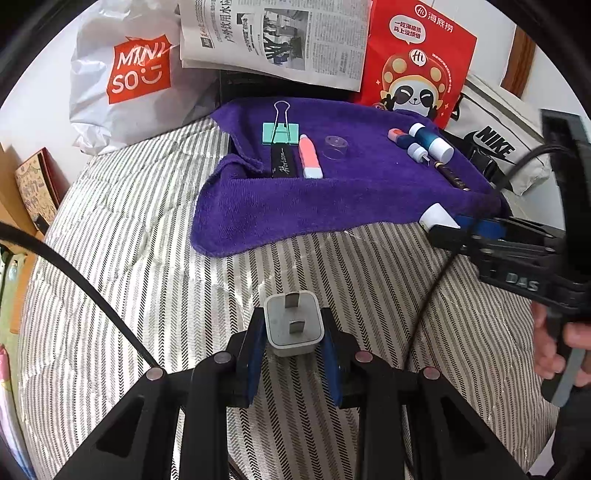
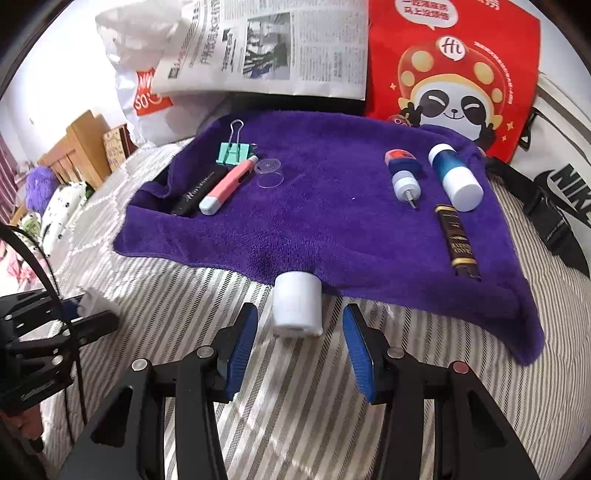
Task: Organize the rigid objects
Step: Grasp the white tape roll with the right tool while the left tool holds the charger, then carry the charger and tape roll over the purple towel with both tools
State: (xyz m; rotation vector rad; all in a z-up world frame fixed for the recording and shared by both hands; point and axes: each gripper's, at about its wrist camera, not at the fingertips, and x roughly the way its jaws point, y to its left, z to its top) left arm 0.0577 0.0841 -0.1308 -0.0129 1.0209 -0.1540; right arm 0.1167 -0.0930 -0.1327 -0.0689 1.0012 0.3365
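My left gripper (image 1: 294, 328) is shut on a white plug adapter (image 1: 293, 324), held over the striped bedding. My right gripper (image 2: 299, 332) is open around a white cylinder (image 2: 297, 309) that lies at the near edge of the purple towel (image 2: 314, 229); its pads stand apart from the cylinder. On the towel lie a green binder clip (image 2: 232, 151), a black tube (image 2: 194, 195), a pink pen (image 2: 229, 184), a clear cap (image 2: 269, 173), a small blue-white bottle (image 2: 404, 177), a blue bottle with white cap (image 2: 456, 177) and a dark tube (image 2: 458, 240).
A MINISO bag (image 1: 136, 70), a newspaper (image 1: 277, 33), a red panda bag (image 1: 417, 62) and a Nike bag (image 1: 495, 144) stand behind the towel. Striped bedding (image 1: 184, 295) lies in front. Cables cross both views.
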